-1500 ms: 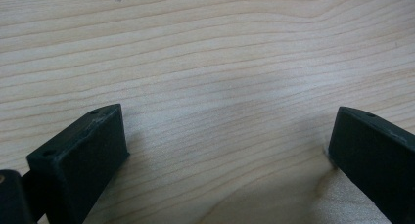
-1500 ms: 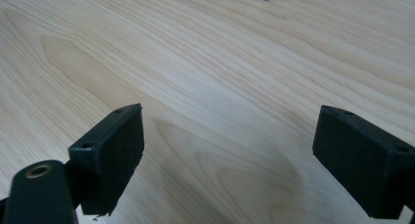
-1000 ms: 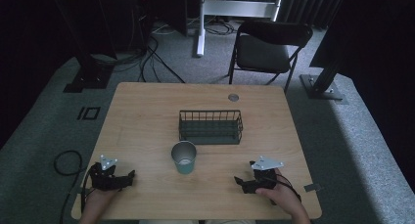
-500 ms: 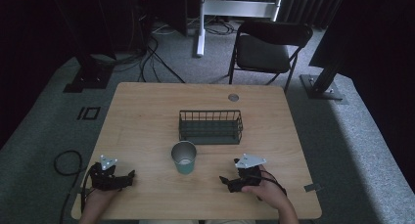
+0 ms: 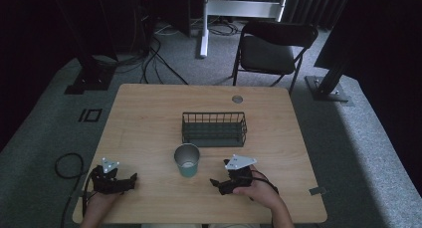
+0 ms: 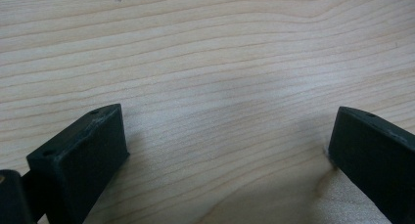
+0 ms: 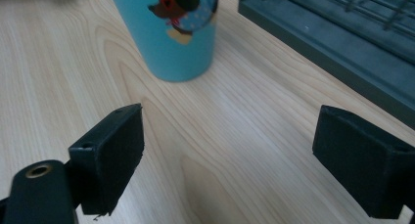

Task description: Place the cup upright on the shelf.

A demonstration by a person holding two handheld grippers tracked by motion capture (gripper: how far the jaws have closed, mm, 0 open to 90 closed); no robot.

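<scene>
From the high view, the teal cup (image 5: pixel 187 160) stands upright on the worktop (image 5: pixel 149 123), just in front of the wire basket (image 5: pixel 214 129) and apart from it. The right gripper (image 5: pixel 217 183) lies near the cup's right side; the left gripper (image 5: pixel 130 180) sits near the front left edge.

In the left gripper view, the fingers (image 6: pixel 80 155) are spread wide over bare wood.

In the right gripper view, the fingers (image 7: pixel 110 153) gape apart, the cup (image 7: pixel 169 31) ahead with free wood between.

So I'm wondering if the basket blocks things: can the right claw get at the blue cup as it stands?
Probably yes. The right claw is open and aimed toward the cup, with bare table between them. The basket sits off to one side, not in the way.
</scene>
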